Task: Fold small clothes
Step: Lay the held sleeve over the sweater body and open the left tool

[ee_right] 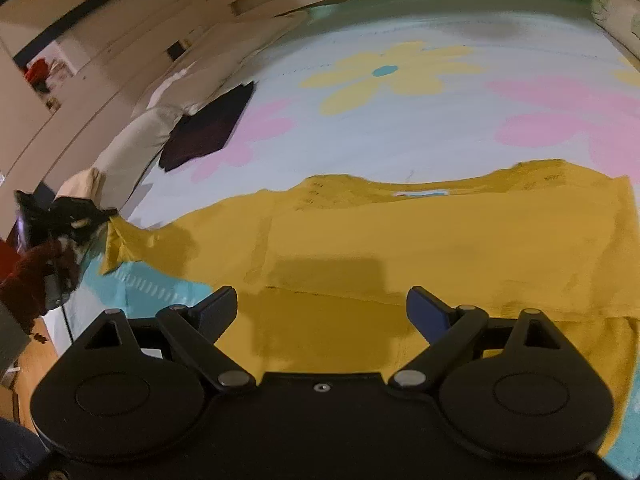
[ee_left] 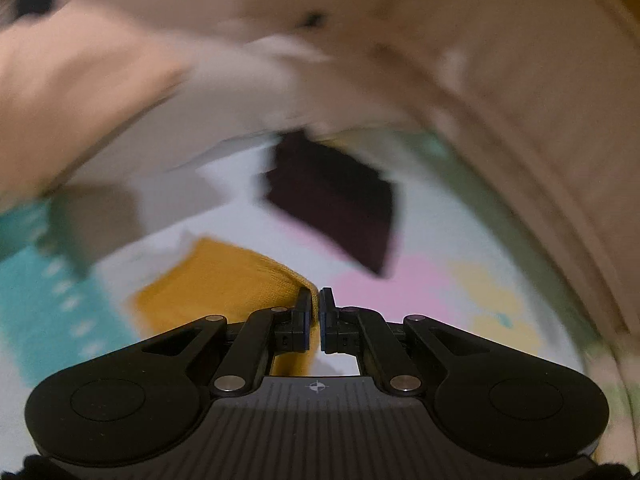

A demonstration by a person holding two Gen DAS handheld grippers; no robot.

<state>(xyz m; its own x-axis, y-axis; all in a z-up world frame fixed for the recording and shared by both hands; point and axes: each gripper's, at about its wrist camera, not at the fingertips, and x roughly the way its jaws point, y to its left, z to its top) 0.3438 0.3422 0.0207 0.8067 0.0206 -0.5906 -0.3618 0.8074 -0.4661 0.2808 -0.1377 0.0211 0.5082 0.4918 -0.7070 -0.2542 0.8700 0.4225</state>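
Flowered bedding, pale blue with pink and yellow blooms, filled the upper half of the right wrist view, and the mustard shirt lay spread flat across the middle of that frame. A dark folded garment sat at the upper left, near the cream pillows. My right gripper hung over the shirt's lower hem with its jaws wide apart, holding nothing. At the far left of that frame I could see my left gripper pinching the tip of the shirt's sleeve. Through the left wrist camera, badly blurred, the left gripper had its pads closed almost together on a corner of mustard cloth at lower centre. I judged the sleeve fold to be under way. My worry was the thin bite: only the sleeve's edge sat between the pads, so a quick pull could let it slip free. Dragging sideways could also tug the flat body out of square, since nothing pinned it down.
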